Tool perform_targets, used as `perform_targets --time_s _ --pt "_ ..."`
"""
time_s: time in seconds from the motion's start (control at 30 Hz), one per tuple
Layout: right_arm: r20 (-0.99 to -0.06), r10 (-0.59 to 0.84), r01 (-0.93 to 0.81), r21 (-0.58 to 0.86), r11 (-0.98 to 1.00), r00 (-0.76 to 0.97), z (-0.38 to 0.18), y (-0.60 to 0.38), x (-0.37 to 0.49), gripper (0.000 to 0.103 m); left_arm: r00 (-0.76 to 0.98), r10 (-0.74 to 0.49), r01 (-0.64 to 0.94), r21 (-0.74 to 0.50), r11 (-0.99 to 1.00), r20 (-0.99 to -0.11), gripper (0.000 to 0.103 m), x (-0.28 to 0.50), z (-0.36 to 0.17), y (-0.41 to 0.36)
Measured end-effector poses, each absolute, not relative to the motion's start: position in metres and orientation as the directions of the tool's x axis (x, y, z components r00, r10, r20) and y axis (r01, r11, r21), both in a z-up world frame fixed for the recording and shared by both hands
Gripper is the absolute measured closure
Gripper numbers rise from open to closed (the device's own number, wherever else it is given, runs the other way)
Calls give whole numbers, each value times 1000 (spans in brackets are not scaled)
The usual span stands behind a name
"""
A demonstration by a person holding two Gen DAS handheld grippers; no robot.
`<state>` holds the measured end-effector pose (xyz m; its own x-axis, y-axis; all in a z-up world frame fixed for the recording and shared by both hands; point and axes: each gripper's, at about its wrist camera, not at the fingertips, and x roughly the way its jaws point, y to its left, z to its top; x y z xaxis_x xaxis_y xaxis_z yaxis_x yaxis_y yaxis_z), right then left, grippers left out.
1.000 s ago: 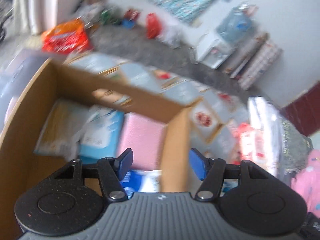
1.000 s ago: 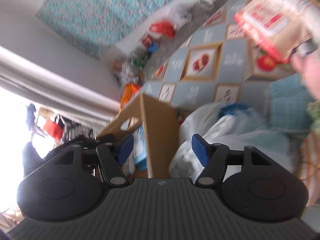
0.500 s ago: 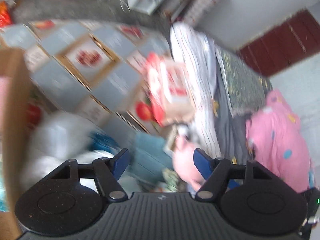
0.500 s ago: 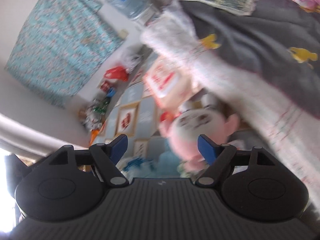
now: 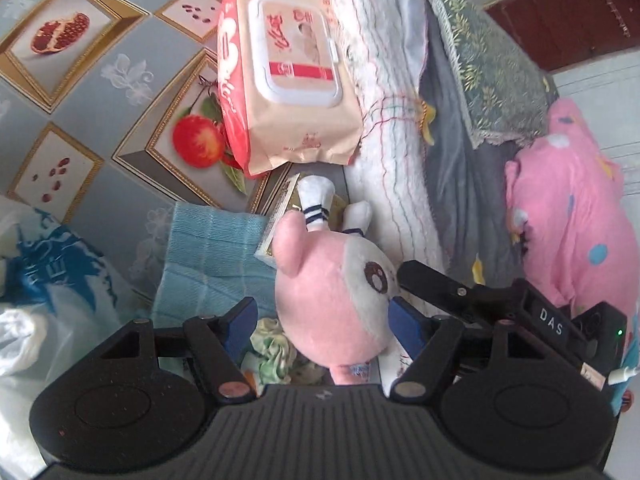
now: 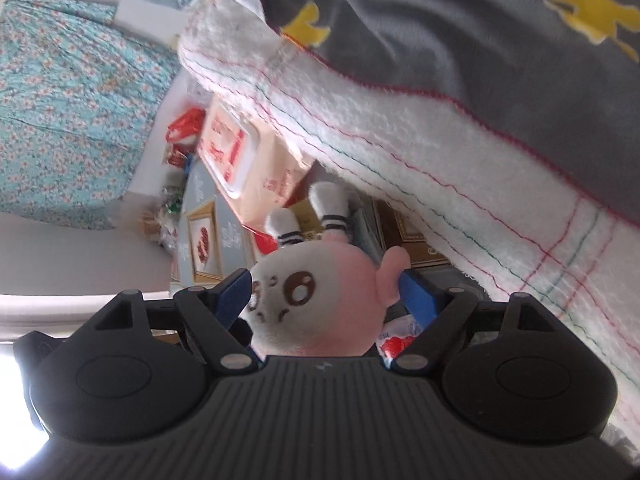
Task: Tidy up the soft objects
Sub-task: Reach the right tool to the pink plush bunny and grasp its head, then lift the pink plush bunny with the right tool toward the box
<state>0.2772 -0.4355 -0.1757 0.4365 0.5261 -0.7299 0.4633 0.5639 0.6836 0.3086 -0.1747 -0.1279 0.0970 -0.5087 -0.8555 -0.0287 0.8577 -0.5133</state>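
A pink plush toy (image 5: 332,300) with a white face and striped white feet lies upside down on the floor beside the bed's edge. In the left wrist view its head sits between the fingers of my left gripper (image 5: 322,318), which is open; the left pad stands clear of it. One of my right gripper's fingers (image 5: 436,284) reaches in by the toy's face. In the right wrist view the plush toy (image 6: 316,300) fills the gap of my right gripper (image 6: 326,292), whose jaws are opening.
A pack of wet wipes (image 5: 288,76) leans against the white blanket (image 5: 384,92). A folded blue towel (image 5: 208,256), a white plastic bag (image 5: 48,300) and a crumpled floral cloth (image 5: 272,356) lie close by. A pink spotted soft toy (image 5: 576,220) rests on the grey bedding (image 5: 456,184).
Both views swung away from the cardboard box and down to the floor by the bed. Both grippers' jaws stand wider, and the pink plush toy now sits between them.
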Motion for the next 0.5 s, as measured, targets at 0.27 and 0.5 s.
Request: perform_targets --time_s 0.27,0.5 --pt "-712 550 494 701 515 436 -191 -444 285 22 86 -551 -49 -556 829 -830 30 318 -139 -182" --pt "-678 582 467 734 494 450 -183 -447 284 39 87 -549 -5 -551 835 -832 34 316 -136 -194"
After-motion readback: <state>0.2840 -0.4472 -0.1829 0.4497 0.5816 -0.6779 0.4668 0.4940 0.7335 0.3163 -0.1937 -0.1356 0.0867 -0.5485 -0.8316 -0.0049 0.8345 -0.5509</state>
